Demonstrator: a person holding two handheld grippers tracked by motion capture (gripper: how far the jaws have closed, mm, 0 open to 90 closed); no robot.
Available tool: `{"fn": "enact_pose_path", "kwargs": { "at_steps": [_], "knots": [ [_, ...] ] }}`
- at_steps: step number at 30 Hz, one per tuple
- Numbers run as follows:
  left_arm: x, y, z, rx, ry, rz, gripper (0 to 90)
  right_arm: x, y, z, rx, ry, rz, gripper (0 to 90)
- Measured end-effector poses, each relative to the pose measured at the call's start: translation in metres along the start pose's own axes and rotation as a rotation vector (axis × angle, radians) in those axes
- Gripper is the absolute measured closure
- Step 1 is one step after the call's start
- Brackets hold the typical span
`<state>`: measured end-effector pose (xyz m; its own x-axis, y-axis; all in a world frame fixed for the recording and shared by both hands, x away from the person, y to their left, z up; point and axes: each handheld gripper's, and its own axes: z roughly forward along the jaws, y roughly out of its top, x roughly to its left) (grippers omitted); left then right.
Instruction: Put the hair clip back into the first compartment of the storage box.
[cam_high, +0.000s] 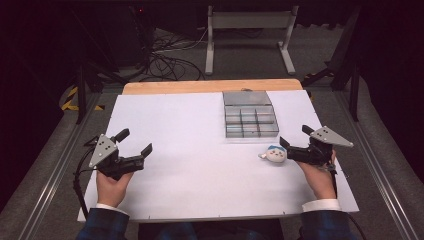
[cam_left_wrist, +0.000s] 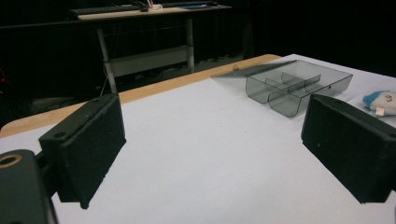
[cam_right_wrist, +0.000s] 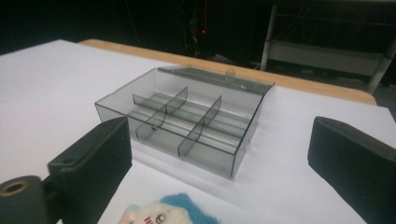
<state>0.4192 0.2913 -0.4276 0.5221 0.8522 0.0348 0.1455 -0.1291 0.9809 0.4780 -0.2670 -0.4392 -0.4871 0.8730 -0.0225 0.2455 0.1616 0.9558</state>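
Your right gripper (cam_high: 291, 146) sits near the right edge of the white table (cam_high: 190, 165), jaws spread wide with nothing pinched. That little plush toy (cam_high: 274, 153), white with a blue top, lies just ahead of the jaw tips; from the right gripper view it peeks in between them at the bottom edge (cam_right_wrist: 163, 214), but I can't tell if either jaw touches it. Just beyond sits the smoky clear divider box (cam_high: 250, 121), lid flipped back, close to the far wooden edge (cam_high: 210, 86). Your left gripper (cam_high: 134, 147) hangs out over by the left edge, jaws also wide apart and holding nothing. You've got loads of bare table between the two grippers.
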Motion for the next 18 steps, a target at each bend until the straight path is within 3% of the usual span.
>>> {"fn": "enact_pose_path", "kwargs": {
  "at_steps": [12, 18],
  "knots": [
    [0.0, -0.001, -0.001, 0.002, 0.012, -0.01, 5.9, 0.001, -0.005, 0.013, 0.14, -0.012, -0.037, 9.2],
    [-0.002, -0.001, -0.001, 0.022, 0.031, 0.02, 5.9, 0.004, -0.008, 0.021, 0.242, -0.001, -0.09, 13.4]
  ]
}}
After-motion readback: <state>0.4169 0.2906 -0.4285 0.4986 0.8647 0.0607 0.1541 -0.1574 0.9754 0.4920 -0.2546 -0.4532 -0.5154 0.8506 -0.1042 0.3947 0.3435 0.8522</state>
